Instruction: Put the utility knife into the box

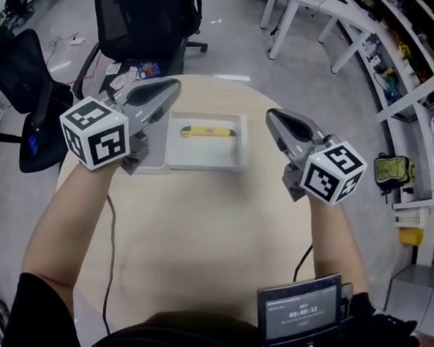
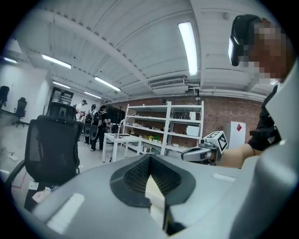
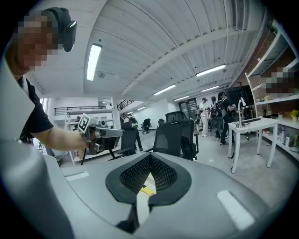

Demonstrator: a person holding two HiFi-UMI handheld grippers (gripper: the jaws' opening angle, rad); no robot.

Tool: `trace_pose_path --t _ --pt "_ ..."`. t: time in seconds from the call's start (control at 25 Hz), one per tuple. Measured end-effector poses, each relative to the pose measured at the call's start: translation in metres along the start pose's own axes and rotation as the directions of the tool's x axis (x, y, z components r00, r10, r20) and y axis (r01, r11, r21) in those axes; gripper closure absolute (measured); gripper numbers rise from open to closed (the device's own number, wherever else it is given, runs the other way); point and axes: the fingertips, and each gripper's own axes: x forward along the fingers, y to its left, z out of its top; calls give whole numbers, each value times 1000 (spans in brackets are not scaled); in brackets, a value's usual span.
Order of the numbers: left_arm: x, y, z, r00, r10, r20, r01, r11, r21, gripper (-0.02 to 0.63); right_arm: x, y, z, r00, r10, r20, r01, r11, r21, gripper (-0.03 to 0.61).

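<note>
A yellow utility knife [image 1: 207, 132] lies inside the shallow white box [image 1: 203, 158] at the far side of the round table [image 1: 199, 227]. My left gripper [image 1: 172, 87] hovers raised over the box's left end, its jaws shut and empty. My right gripper [image 1: 272, 116] is held up just right of the box, jaws closed together with nothing in them. Each gripper points roughly level. In the right gripper view, a sliver of the yellow knife [image 3: 147, 190] shows through the slit under the closed jaws [image 3: 150, 156]. The left gripper view shows its own jaws [image 2: 149, 156] meeting.
Black office chairs [image 1: 149, 18] stand past the table's far edge, another chair [image 1: 25, 69] at the left. A timer device [image 1: 299, 310] sits at the person's chest, and a cable [image 1: 109, 250] runs over the table's left side. White desks and shelving [image 1: 399, 77] stand at right.
</note>
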Motion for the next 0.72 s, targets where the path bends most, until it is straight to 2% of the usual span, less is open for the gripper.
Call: trace_pose_path --t 0.28,0.56,0.72 --pt "-96 -30 40 993 80 92 -77 996 -34 614 -17 55 39 999 21 33 -20 999 -31 565" --pt "-221 -66 74 971 162 176 -155 987 -49 614 -41 139 79 997 50 52 -46 997 -65 565" --pt "-306 -84 84 958 204 201 -201 979 -32 614 -51 194 92 997 49 55 -44 995 -89 565"
